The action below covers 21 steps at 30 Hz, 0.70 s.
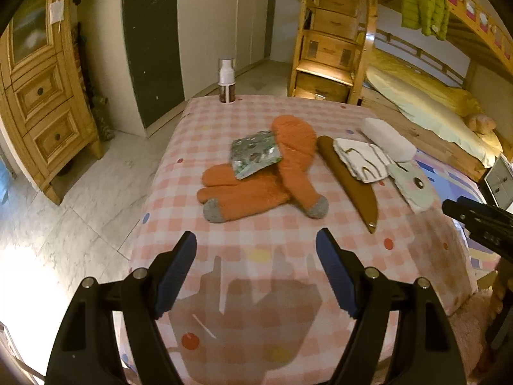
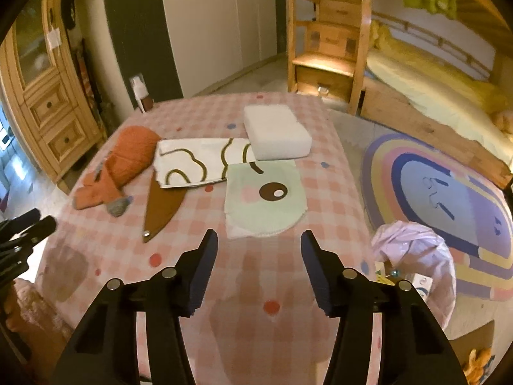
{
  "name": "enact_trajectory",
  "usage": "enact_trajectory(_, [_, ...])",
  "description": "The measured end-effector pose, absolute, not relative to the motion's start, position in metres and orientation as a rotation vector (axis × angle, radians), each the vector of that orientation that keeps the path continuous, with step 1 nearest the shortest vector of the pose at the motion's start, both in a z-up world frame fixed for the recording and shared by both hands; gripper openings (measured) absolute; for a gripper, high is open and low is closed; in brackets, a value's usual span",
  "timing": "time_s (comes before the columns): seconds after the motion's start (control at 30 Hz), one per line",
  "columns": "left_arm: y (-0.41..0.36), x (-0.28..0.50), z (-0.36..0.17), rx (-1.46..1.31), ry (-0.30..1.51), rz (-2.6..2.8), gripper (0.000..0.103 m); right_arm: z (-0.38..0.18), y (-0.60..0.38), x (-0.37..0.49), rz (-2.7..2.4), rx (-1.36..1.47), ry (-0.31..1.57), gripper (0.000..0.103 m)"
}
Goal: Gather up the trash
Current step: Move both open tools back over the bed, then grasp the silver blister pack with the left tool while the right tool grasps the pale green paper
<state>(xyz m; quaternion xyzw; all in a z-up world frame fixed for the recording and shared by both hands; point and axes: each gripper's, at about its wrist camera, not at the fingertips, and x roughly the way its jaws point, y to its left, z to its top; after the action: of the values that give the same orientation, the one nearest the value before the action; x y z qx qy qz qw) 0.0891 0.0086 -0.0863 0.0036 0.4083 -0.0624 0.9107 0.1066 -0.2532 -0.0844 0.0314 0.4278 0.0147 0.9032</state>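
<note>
A crumpled silver foil wrapper (image 1: 255,154) lies on two orange gloves (image 1: 272,176) in the middle of the pink checked table (image 1: 256,240). My left gripper (image 1: 256,250) is open and empty, above the table's near part, short of the gloves. My right gripper (image 2: 259,250) is open and empty, just short of a pale green cloth (image 2: 264,199). A white foam block (image 2: 275,131), a white cloth with brown lines (image 2: 198,163) and a brown leather piece (image 2: 160,205) lie beyond it. A pink plastic bag (image 2: 413,256) with trash inside stands to the table's right.
A spray bottle (image 1: 226,80) stands at the table's far left corner. A wooden cabinet (image 1: 41,96) is at left, a wooden bunk bed with steps (image 1: 333,51) behind, a rainbow rug (image 2: 449,199) on the floor at right. The right gripper's tip (image 1: 474,218) shows at the right edge.
</note>
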Motion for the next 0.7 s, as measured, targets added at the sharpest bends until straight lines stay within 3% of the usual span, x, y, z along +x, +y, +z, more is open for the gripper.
enact_trajectory(0.13, [0.015,0.095,-0.088,0.007,0.846,-0.109,0.075,-0.097,-0.248,0.133,0.037,0.037,0.914,0.074])
enact_trajectory(0.3, [0.015,0.099,-0.091,0.013,0.854,-0.099,0.075,-0.108,-0.251,0.150,0.008,0.030,0.927,0.074])
enact_trajectory(0.6, [0.018,0.101,-0.098,0.011,0.873,-0.096,0.075,-0.114,-0.241,0.139,0.042,-0.023,0.946,0.055])
enact_trajectory(0.7, [0.019,0.099,-0.099,0.013,0.875,-0.094,0.075,-0.112,-0.232,0.137,0.072,-0.043,0.945,0.040])
